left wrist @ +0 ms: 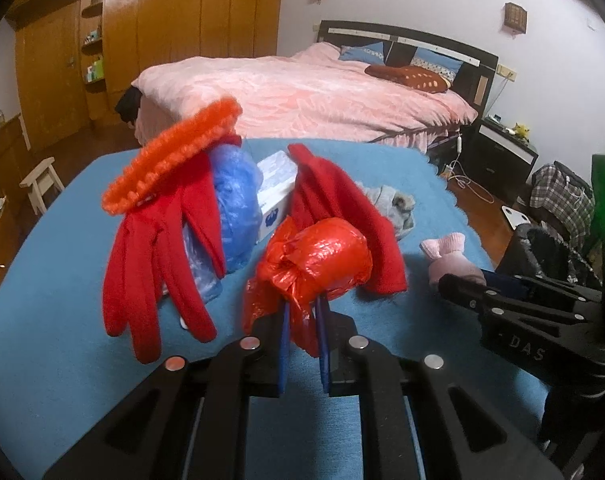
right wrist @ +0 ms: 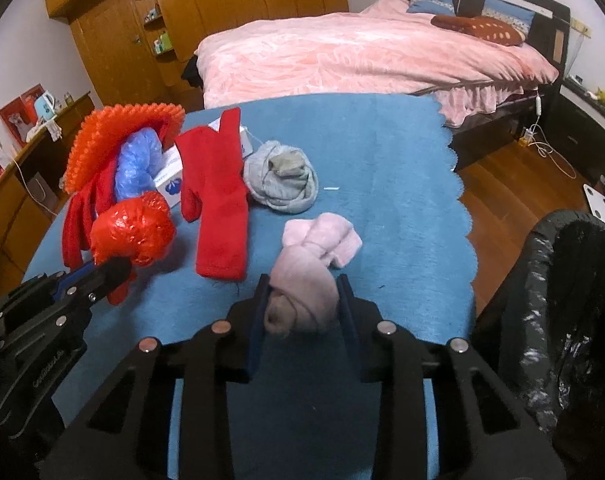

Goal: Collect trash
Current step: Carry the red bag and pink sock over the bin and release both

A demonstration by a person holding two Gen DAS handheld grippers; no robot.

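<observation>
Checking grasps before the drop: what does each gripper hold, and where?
Left gripper pinches the red knotted plastic bag by its loose lower tail. Right gripper clamps the pink rolled sock across its rounded near end.

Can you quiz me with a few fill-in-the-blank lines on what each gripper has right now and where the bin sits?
1. The left gripper is shut on a knotted plastic bag coloured ____.
2. The right gripper pinches a rolled pair of socks coloured ____.
3. In the right wrist view, the black-lined trash bin stands off the blue blanket's ____ edge.

Missing words: red; pink; right
</observation>
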